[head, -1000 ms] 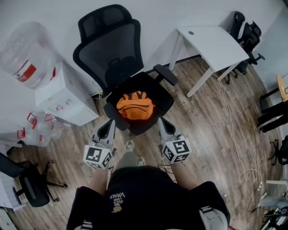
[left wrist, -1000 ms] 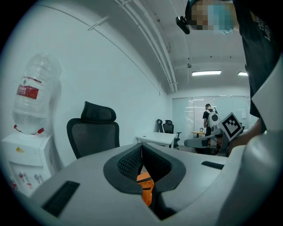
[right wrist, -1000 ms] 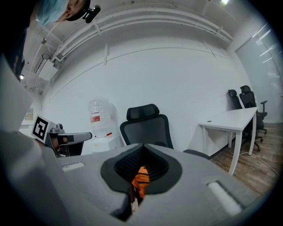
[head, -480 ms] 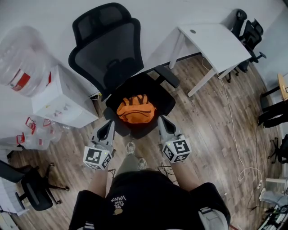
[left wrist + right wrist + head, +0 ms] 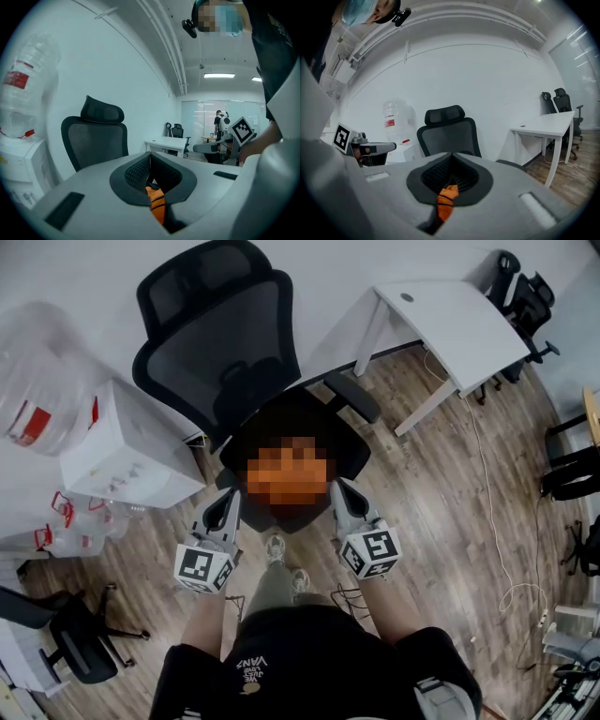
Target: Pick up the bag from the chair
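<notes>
Bag: lying on the chair seat, showing orange with dark stripes beyond both grippers' jaw tips; sitting under a blurred patch in the head view.
Chair: standing against the white wall, facing the person, black mesh back and headrest rising behind the seat.
Left gripper: hovering just off the seat's front left edge, pointing toward the bag, jaws pressing together with nothing between them.
Right gripper: hovering at the seat's front right edge, near the bag, jaws likewise meeting at the tips and clamping nothing.
Desk: standing white to the right of the chair, near its armrest.
Water dispenser: standing left of the chair, carrying a clear bottle.
Floor: showing wood planks under the chair and desk.
</notes>
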Action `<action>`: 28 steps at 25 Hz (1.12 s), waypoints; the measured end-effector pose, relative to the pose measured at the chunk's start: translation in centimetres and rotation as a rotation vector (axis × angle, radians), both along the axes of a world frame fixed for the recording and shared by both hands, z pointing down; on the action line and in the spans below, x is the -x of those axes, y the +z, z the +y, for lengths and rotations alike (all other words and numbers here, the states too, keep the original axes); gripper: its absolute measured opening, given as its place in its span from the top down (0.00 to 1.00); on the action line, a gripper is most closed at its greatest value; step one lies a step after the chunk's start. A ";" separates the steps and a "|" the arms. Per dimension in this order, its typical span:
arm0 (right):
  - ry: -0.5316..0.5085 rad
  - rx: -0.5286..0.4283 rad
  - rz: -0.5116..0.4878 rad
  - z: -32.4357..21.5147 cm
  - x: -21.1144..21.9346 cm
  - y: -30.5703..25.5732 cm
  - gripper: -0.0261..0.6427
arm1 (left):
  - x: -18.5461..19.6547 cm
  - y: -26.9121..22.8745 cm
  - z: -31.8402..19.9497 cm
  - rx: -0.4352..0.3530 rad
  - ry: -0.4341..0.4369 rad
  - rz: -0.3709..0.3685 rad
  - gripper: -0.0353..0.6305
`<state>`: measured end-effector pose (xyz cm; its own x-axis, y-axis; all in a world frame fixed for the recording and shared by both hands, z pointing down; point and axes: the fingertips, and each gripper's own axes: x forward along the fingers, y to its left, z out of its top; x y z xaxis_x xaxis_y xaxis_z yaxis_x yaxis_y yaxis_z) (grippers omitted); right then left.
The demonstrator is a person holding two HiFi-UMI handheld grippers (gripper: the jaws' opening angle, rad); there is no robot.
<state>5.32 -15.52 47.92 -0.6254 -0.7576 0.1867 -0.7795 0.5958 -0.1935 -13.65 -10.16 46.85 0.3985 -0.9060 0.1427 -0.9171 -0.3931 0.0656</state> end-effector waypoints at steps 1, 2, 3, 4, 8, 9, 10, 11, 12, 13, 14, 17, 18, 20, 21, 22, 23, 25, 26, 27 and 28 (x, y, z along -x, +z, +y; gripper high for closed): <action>0.002 0.003 0.001 -0.3 0.1 0.3 0.96 | 0.1 0.3 -0.3 0.002 0.003 -0.001 0.95; 0.004 0.006 0.002 -0.5 0.2 0.5 0.96 | 0.2 0.5 -0.6 0.005 0.008 -0.001 0.95; 0.006 0.008 0.003 -0.8 0.3 0.8 0.96 | 0.2 0.8 -0.9 0.008 0.012 -0.002 0.95; 0.008 0.010 0.005 -1.0 0.4 1.1 0.96 | 0.3 1.0 -1.2 0.010 0.015 -0.004 0.95; 0.017 0.019 0.011 -2.0 0.5 2.1 0.96 | 0.4 2.0 -2.3 0.018 0.023 -0.002 0.95; 0.017 0.022 0.011 -2.2 0.6 2.4 0.96 | 0.4 2.3 -2.5 0.023 0.027 -0.002 0.95; 0.015 0.025 0.012 -2.4 0.6 2.7 0.96 | 0.3 2.7 -2.7 0.028 0.030 -0.002 0.95; 0.013 0.026 0.016 -2.6 0.7 3.0 0.96 | 0.2 3.0 -2.9 0.031 0.032 -0.002 0.95; 0.011 0.028 0.020 -2.7 0.8 3.3 0.96 | 0.1 3.3 -3.1 0.035 0.035 -0.001 0.95; 0.009 0.029 0.026 -2.9 0.8 3.7 0.96 | 0.1 3.6 -3.3 0.038 0.037 0.000 0.95; 0.009 0.030 0.031 -3.1 0.9 4.2 0.96 | 0.0 3.9 -3.5 0.040 0.039 0.001 0.95; 0.019 0.037 0.034 -3.7 1.0 5.3 0.96 | -0.1 4.8 -4.0 0.044 0.049 -0.006 0.95; 0.022 0.039 0.032 -3.8 1.0 5.6 0.96 | -0.2 5.1 -4.2 0.045 0.053 -0.010 0.95; 0.023 0.047 0.029 -4.1 1.0 6.3 0.96 | -0.5 5.7 -4.4 0.048 0.066 -0.015 0.95; 0.021 0.053 0.030 -4.1 1.0 6.6 0.96 | -0.7 6.0 -4.4 0.049 0.069 -0.016 0.95; 0.019 0.058 0.032 -4.2 1.1 7.0 0.96 | -0.8 6.3 -4.5 0.051 0.069 -0.018 0.94; 0.016 0.063 0.034 -4.3 1.2 7.3 0.96 | -0.8 6.6 -4.6 0.057 0.067 -0.020 0.95; 0.008 0.070 0.039 -4.4 1.6 8.0 0.96 | -0.7 7.4 -5.0 0.072 0.064 -0.019 0.95; 0.003 0.073 0.042 -4.5 1.8 8.3 0.96 | -0.6 7.8 -5.1 0.079 0.063 -0.014 0.94; -0.003 0.076 0.045 -4.5 1.9 8.6 0.96 | -0.5 8.3 -5.2 0.086 0.061 -0.011 0.94; -0.009 0.081 0.046 -4.5 2.1 9.0 0.96 | -0.5 8.7 -5.3 0.094 0.060 -0.010 0.94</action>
<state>3.26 -20.05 56.91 -0.6212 -0.7336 0.2756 -0.7836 0.5864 -0.2052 -13.19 -15.49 55.53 0.4496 -0.8632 0.2298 -0.8930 -0.4396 0.0960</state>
